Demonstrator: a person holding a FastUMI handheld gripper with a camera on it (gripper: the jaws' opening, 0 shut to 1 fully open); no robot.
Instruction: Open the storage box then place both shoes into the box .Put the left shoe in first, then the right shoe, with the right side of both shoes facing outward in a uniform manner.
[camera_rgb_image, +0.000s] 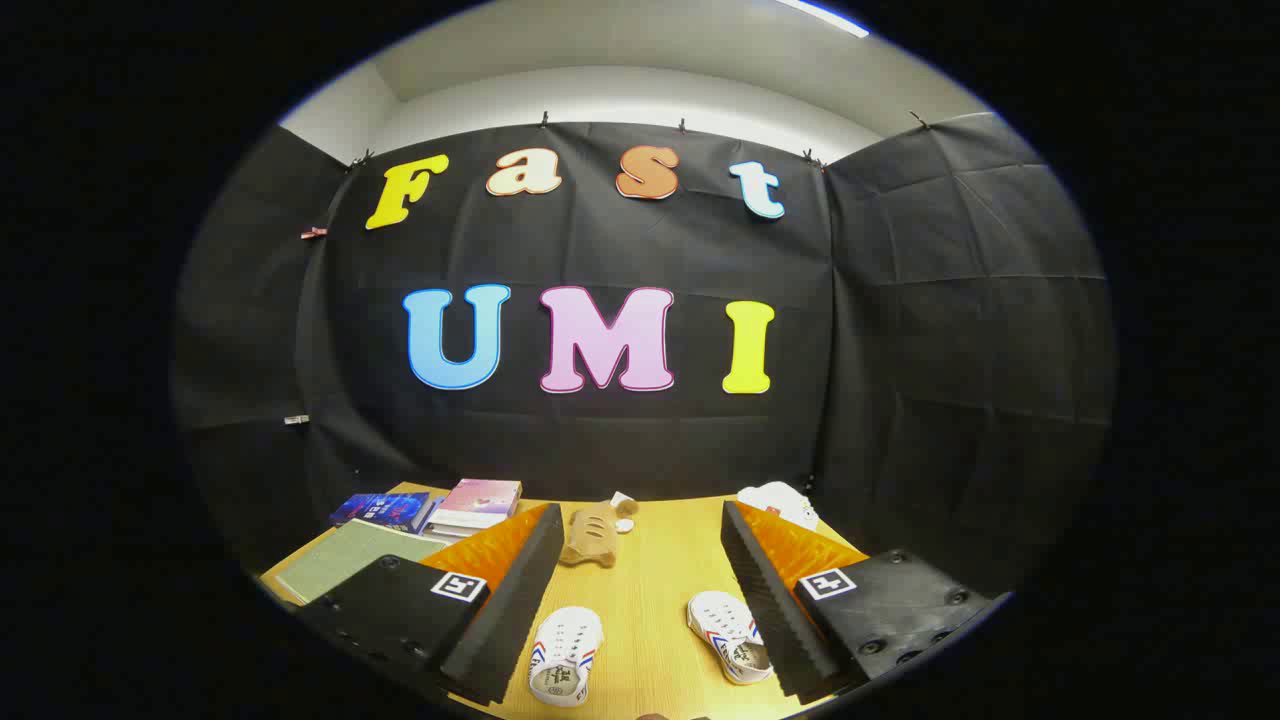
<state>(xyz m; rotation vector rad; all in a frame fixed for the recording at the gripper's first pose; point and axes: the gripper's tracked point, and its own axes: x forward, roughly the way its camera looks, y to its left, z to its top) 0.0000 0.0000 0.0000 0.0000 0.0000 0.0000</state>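
Observation:
Two white shoes with red and blue side stripes lie on the wooden table (650, 560), toes pointing away from me. One shoe (565, 655) rests close to the left finger, the other shoe (728, 635) close to the right finger. My gripper (640, 600) hangs above the table, open wide, with nothing between its fingers. Both shoes sit in the gap between the fingers, below them. A flat green object (345, 572), possibly the storage box, lies beyond the left finger.
A stack of books (440, 508) sits at the back left of the table. A tan plush toy (592, 535) lies mid-table ahead of the fingers. A white plush item (780, 502) rests at the back right by the black cloth wall.

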